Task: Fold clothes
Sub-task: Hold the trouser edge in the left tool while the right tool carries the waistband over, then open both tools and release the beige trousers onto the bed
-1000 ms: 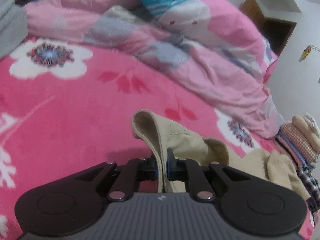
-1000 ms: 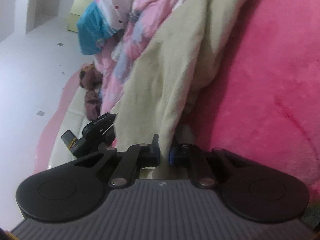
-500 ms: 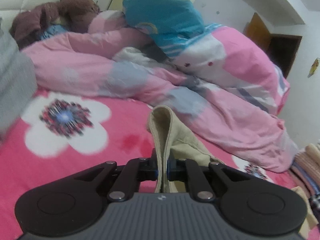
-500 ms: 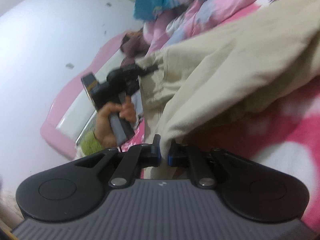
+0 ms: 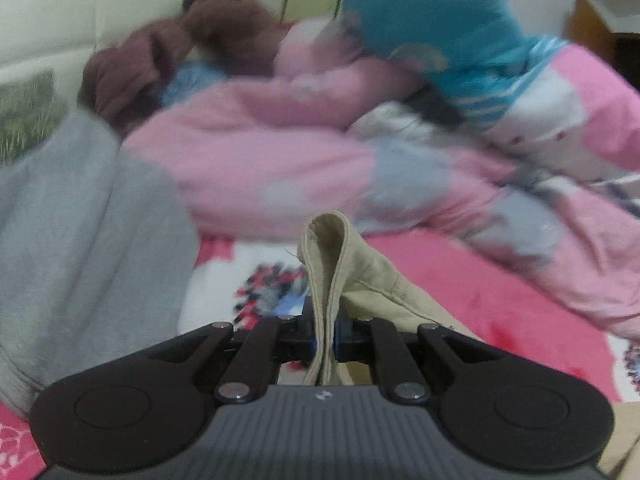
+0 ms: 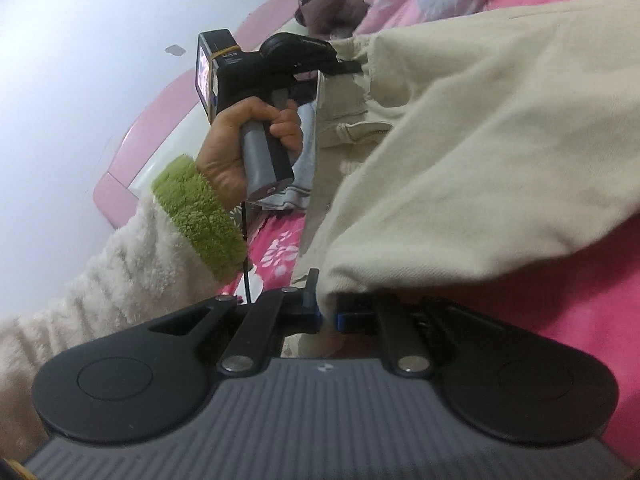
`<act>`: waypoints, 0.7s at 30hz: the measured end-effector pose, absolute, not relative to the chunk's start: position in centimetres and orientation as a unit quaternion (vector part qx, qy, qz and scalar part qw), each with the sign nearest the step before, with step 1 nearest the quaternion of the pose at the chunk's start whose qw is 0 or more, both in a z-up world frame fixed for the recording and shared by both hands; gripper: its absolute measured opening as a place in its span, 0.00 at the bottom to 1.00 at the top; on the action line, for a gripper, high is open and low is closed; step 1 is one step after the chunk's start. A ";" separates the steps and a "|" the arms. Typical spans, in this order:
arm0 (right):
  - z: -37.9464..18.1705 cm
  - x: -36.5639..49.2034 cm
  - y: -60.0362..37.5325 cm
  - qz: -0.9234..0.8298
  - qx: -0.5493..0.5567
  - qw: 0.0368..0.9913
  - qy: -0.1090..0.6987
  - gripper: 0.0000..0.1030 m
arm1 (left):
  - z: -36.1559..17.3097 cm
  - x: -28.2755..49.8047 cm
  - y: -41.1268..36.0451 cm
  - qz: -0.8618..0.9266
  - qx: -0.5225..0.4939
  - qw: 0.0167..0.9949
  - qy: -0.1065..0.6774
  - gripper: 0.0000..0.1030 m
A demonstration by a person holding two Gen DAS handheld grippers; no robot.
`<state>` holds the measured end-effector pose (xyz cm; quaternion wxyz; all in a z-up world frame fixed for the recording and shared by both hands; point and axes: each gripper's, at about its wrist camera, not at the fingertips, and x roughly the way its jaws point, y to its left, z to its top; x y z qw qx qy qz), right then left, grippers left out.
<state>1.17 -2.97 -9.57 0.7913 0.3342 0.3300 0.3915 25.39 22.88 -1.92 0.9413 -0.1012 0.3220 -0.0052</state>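
The left gripper [image 5: 326, 336] was clamped tight on a doubled edge of the beige trousers [image 5: 360, 276], whose loop of thick, seamed cotton stood up just past its fingers. The right gripper [image 6: 328, 312] was likewise pinched shut on another edge of the same garment, which stretched slack and creased between the two above the pink bed cover [image 5: 480, 280]. That cover was fleecy, printed with white flowers. Bare cover lay to the right of the held fold; at the head of the bed a puffy pink quilt [image 5: 280, 152] closed it off, with a brown plush toy [image 5: 172, 56] and a teal pillow [image 5: 440, 40] behind. A soft grey garment [image 5: 80, 240] crowded the left side. The left hand [image 6: 248, 136], in a shaggy green cuff [image 6: 200, 212], gripped its handle beside the pink headboard edge [image 6: 120, 184].
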 end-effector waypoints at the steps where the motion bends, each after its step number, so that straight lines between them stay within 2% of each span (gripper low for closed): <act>1: -10.0 1.5 -2.5 0.390 0.337 0.789 0.333 0.05 | -2.7 25.7 23.2 -0.006 -0.104 0.939 0.328 0.09; 4: -10.4 1.7 -2.5 0.383 0.350 0.782 0.346 0.05 | -4.4 26.0 23.6 -0.004 -0.104 0.934 0.343 0.18; 6: -10.7 1.8 -2.6 0.379 0.359 0.776 0.354 0.08 | -4.4 25.5 24.1 0.000 -0.112 0.929 0.352 0.34; 7: -10.6 1.9 -2.6 0.379 0.361 0.772 0.359 0.09 | -4.4 25.3 24.4 0.003 -0.116 0.927 0.357 0.37; 9: -10.4 1.9 -2.8 0.377 0.364 0.768 0.368 0.11 | -4.5 24.9 24.9 0.007 -0.125 0.922 0.366 0.55; 13: -10.0 2.0 -3.1 0.373 0.373 0.760 0.380 0.27 | -1.7 21.5 26.4 0.007 -0.129 0.926 0.356 0.66; 15: -9.7 1.5 -3.5 0.372 0.379 0.757 0.380 0.43 | 0.1 19.2 27.3 0.003 -0.129 0.928 0.350 0.71; 17: -9.2 0.7 -4.1 0.370 0.382 0.758 0.377 0.51 | 1.7 16.7 28.2 -0.001 -0.130 0.930 0.345 0.75; 21: -8.2 -1.2 -5.5 0.363 0.369 0.760 0.392 0.57 | 3.7 10.7 29.8 -0.006 -0.143 0.929 0.341 0.81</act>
